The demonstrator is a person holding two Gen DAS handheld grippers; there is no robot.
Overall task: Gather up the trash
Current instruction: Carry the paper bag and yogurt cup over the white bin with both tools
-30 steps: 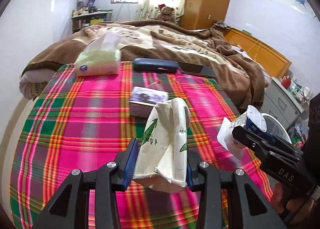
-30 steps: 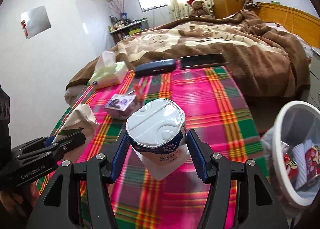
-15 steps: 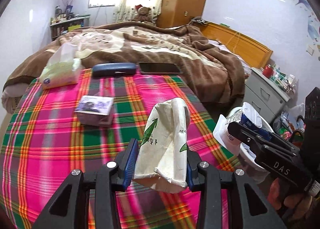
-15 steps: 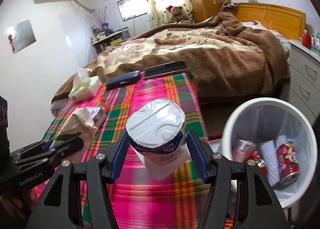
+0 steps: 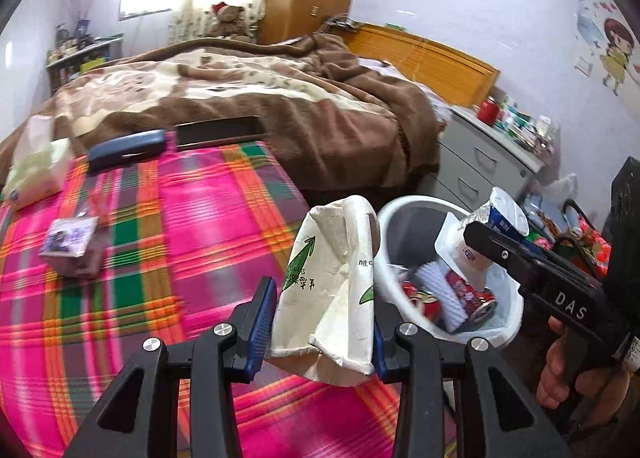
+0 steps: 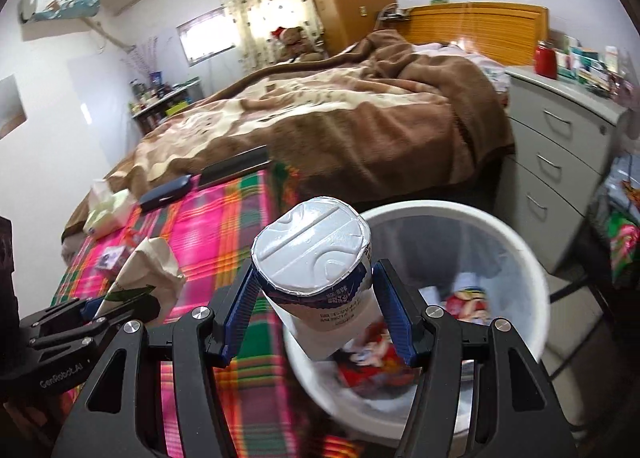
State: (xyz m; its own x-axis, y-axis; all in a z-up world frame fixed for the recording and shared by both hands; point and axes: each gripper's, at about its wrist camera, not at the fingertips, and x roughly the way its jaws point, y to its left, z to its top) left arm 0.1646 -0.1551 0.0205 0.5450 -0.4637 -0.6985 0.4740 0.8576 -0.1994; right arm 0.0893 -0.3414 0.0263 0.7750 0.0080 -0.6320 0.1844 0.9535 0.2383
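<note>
My left gripper is shut on a crumpled cream paper bag with green print, held above the right edge of the plaid-covered table. My right gripper is shut on a white and blue yogurt cup with a foil lid, held over the near rim of a white trash bin. The bin holds red cans and white paper. The right gripper with the cup shows over the bin in the left wrist view. The left gripper and bag show at left in the right wrist view.
On the table lie a small box, a tissue pack, a blue case and a dark tablet. A bed with a brown blanket stands behind. A grey drawer cabinet stands beside the bin.
Both grippers have swung right with their loads, from over the table toward the bin. The yogurt cup now hangs over the bin's rim and the bag is at the table's right edge.
</note>
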